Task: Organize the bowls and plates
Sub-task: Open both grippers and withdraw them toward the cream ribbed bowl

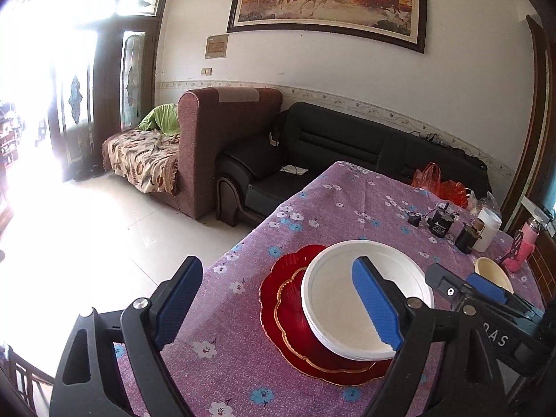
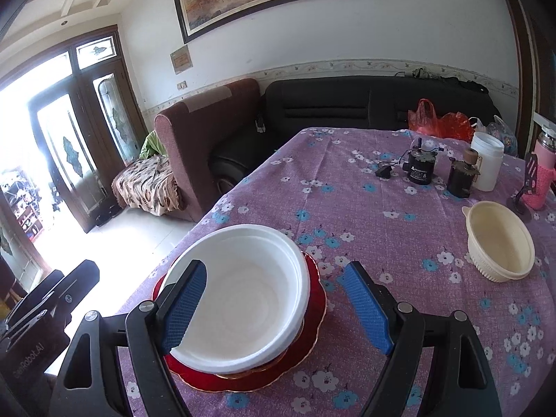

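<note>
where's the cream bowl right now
In the right wrist view, the cream bowl sits alone on the purple tablecloth at far right, apart from the stacked white bowl.

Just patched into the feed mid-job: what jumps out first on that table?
The white bowl stacked on red plates at the near edge of the purple floral tablecloth grabs the eye first. Both the left gripper and the right gripper stand open around it, holding nothing. A cream bowl sits alone further right, before a cluster of small items at the far side.
</note>
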A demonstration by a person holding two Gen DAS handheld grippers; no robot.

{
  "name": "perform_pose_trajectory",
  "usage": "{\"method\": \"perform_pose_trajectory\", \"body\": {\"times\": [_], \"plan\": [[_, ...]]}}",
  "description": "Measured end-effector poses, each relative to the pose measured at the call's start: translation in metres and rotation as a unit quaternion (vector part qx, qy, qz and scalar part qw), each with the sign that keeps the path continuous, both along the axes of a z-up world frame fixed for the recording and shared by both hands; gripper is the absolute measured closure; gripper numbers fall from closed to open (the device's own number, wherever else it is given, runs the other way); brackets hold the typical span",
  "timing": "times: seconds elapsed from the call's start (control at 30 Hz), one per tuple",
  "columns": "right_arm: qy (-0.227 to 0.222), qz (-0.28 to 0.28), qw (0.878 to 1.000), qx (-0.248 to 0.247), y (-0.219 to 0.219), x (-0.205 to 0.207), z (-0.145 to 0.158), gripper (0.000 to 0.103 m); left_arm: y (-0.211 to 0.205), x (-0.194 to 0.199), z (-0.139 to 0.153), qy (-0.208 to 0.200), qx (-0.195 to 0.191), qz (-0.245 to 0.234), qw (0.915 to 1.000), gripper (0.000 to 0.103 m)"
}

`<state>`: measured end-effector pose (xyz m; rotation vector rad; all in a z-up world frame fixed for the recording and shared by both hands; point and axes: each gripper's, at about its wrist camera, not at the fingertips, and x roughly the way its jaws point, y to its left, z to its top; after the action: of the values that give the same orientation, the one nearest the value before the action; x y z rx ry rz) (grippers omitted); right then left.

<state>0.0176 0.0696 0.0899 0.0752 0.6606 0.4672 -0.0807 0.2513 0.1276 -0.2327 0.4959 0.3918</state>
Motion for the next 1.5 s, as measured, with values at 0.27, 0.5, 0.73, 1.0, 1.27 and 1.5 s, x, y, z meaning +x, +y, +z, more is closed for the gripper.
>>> {"method": "perform_pose_trajectory", "body": {"times": [0.27,0.5,0.73,1.0,1.27,1.5], "plan": [[0.009,-0.019,1.000,0.021,-0.033,-0.011,-0.003,0.017,-0.028,0.000,0.003,0.010,0.031,-0.021,0.9993,0.013],[0.011,-0.035,0.999,0.040,-0.063,-0.021,-0.003,0.017,-0.053,-0.003,0.008,0.011,0.049,-0.040,0.9979,0.013],[0.010,-0.058,0.997,0.056,-0.105,-0.028,-0.003,0.016,-0.090,0.001,0.010,0.019,0.063,-0.075,0.9950,0.013],[0.002,-0.114,0.992,0.050,-0.175,-0.033,-0.001,0.016,-0.145,0.010,0.017,0.017,0.083,-0.144,0.9860,0.013],[-0.001,-0.188,0.981,0.043,-0.255,-0.031,0.005,0.015,-0.191,0.031,0.030,0.025,0.027,-0.236,0.9710,0.013],[0.011,-0.182,0.979,0.093,-0.288,-0.038,0.016,0.015,-0.222,0.038,0.023,0.014,-0.010,-0.255,0.9669,0.008]]}}
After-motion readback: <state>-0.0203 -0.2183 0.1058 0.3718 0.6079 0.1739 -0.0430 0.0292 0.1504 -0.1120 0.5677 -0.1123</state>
